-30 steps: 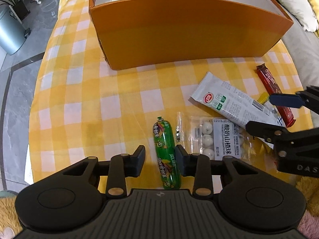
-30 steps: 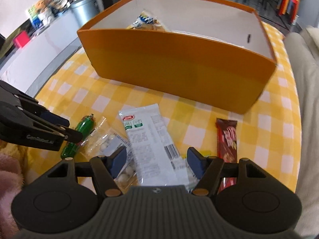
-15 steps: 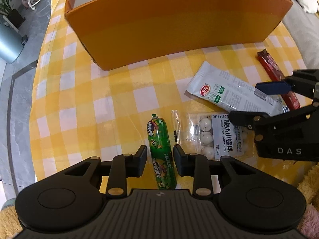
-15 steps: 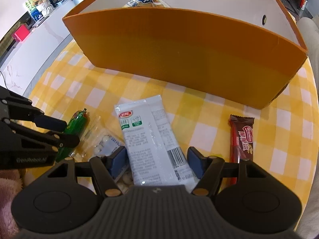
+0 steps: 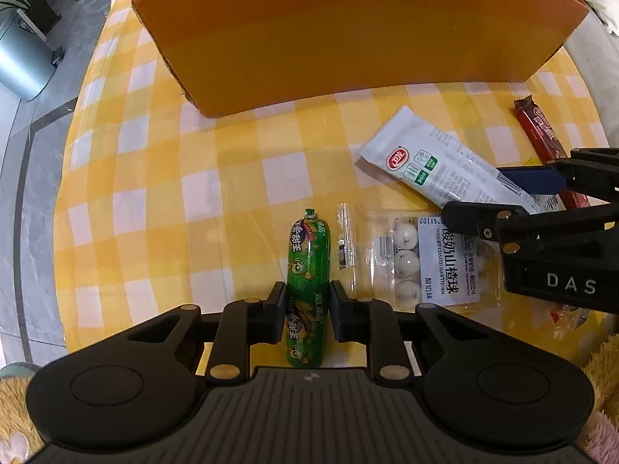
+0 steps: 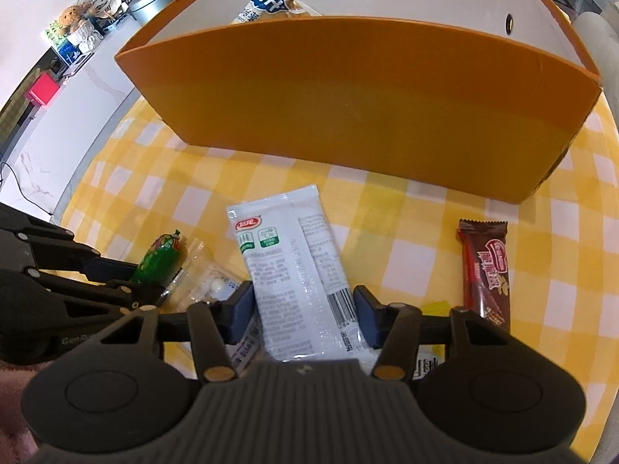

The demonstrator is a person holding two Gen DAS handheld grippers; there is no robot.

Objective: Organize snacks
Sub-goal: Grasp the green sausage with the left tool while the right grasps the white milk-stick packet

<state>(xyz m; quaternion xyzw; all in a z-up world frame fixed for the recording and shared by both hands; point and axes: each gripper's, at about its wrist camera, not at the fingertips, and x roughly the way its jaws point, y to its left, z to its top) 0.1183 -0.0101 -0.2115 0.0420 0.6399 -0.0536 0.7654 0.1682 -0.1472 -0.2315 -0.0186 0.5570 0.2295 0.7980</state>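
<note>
Left wrist view: left gripper (image 5: 307, 311) pinches the green sausage (image 5: 308, 270) on the worktop (image 5: 162, 201), orange box (image 5: 348, 38) at 12 o'clock. Right gripper (image 6: 303, 315) straddles the white packet (image 6: 298, 278), jaws wide; bare cloth lies before the box wall.

The right gripper (image 6: 303, 311) hides the white packet's (image 6: 294, 270) near end; the orange box's (image 5: 359, 34) top is cut off.

My left gripper (image 5: 307, 311) is matt black plastic; the green sausage (image 5: 308, 270) wrapper shines glossy, the orange box (image 5: 348, 34) is smooth matt card.
</note>
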